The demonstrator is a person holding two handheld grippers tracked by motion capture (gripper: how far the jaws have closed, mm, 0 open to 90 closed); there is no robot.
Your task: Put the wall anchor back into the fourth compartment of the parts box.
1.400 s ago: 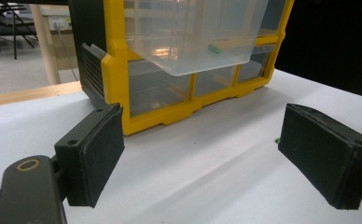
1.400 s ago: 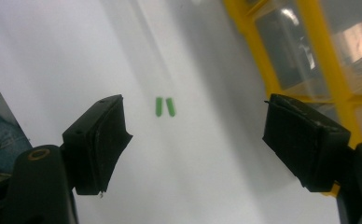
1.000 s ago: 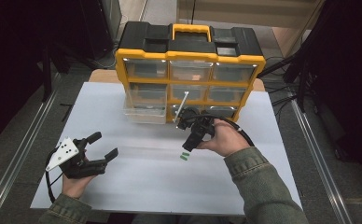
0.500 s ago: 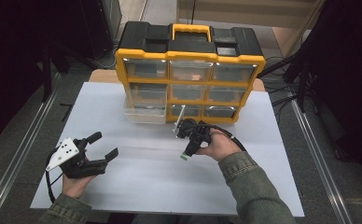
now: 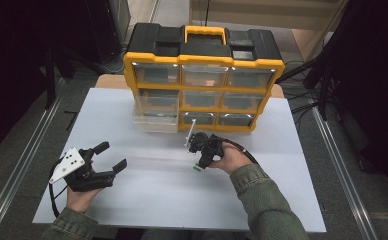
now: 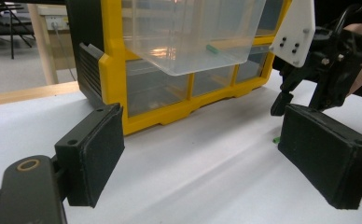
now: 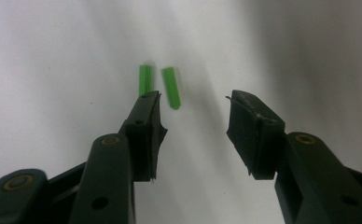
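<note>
We look down on a white desk (image 5: 147,200) with a yellow and black drawer cabinet (image 5: 204,75) at its far edge; one clear drawer (image 5: 154,112) is pulled out on its left side. Our right tongs (image 5: 198,159) point down at the desk in front of the cabinet, right of centre. Their jaws have just been closing and now stand partly apart, pressing on nothing. In the right gripper view, two small green ribbed plugs (image 7: 171,87) lie side by side on the desk, one between the jaw tips, the other just beyond the left jaw. Our left tongs (image 5: 109,159) rest near the desk's near left corner, jaws wide and empty.
</note>
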